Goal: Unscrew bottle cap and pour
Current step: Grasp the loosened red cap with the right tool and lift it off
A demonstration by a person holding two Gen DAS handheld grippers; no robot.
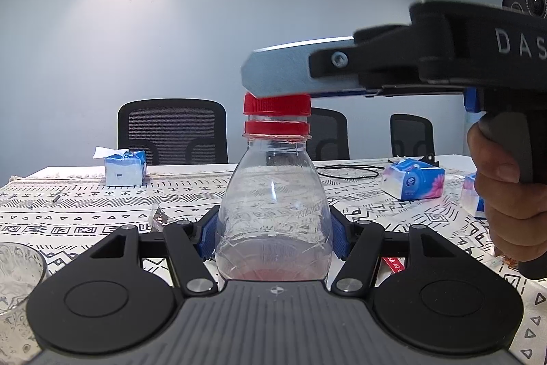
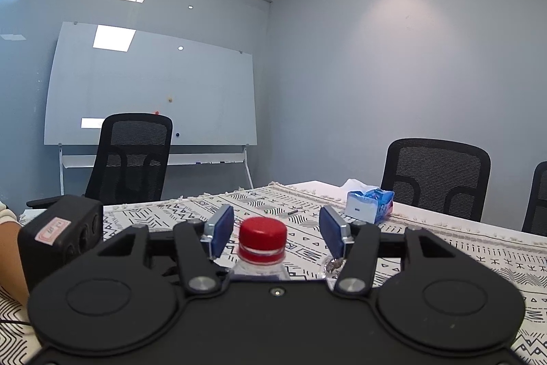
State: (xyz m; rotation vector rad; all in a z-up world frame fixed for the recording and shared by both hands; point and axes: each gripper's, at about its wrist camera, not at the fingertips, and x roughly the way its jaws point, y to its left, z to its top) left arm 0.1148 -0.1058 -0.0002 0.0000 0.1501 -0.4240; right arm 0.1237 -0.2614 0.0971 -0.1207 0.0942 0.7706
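A clear plastic bottle [image 1: 273, 211] with a red cap [image 1: 277, 105] stands upright on the patterned tablecloth; a little pink liquid shows at its bottom. My left gripper [image 1: 273, 235] is shut on the bottle's body, blue pads pressing both sides. My right gripper [image 2: 275, 233] is open, its blue pads apart on either side of the red cap [image 2: 262, 238] and level with it, not touching. In the left wrist view the right gripper's finger [image 1: 283, 74] sits just over the cap. A clear glass [image 1: 18, 276] stands at the lower left.
Tissue packs lie on the table [image 1: 85, 211]: one at the back left [image 1: 125, 171], one at the right [image 1: 413, 182]. A black cable [image 1: 348, 171] lies behind the bottle. Black office chairs [image 1: 172, 130] line the far edge. A whiteboard [image 2: 154, 91] stands at the wall.
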